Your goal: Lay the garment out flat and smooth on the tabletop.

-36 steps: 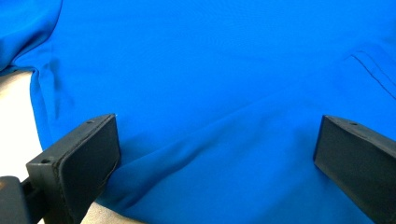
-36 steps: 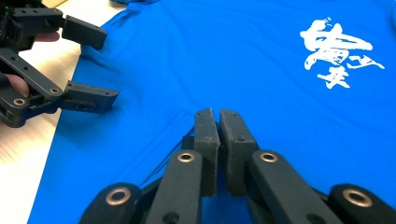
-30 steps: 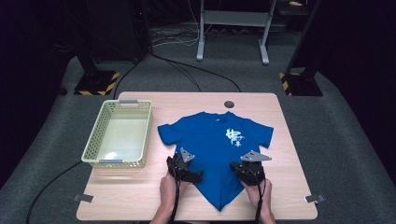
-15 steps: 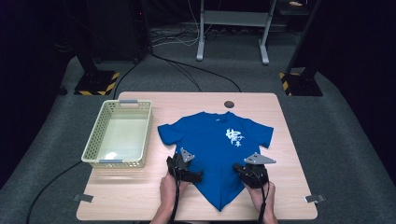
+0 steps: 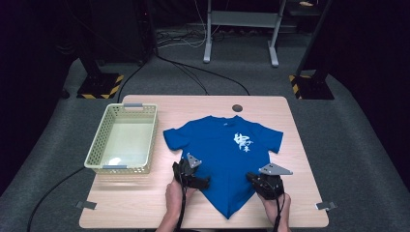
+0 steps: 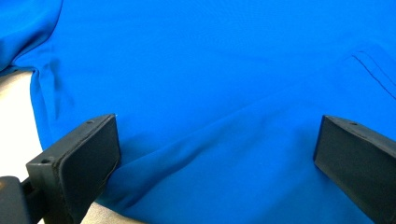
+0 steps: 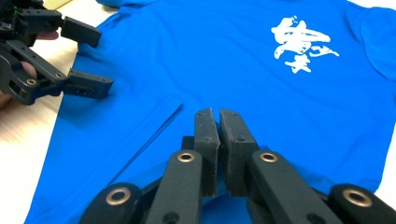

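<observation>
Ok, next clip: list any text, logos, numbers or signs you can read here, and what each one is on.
White brush-style characters on the chest of the blue T-shirt: clearly visible print, but stylised, and I cannot make out what it reads.
Small mark at the T-shirt's collar: too small to read.
Yellow-and-black hazard stripes on the stand bases on the floor: a pattern, no words.
The basket and the tongs carry no readable text.

Blue T-shirt [image 5: 225, 159], white print; cream basket [image 5: 95, 153]

Low in the high view, left of centre: left gripper [image 5: 205, 182], jaws spread wide. Lower right: right gripper [image 5: 250, 178], jaws pressed together. Hands [image 5: 175, 196] gripping both from the bottom edge.
</observation>
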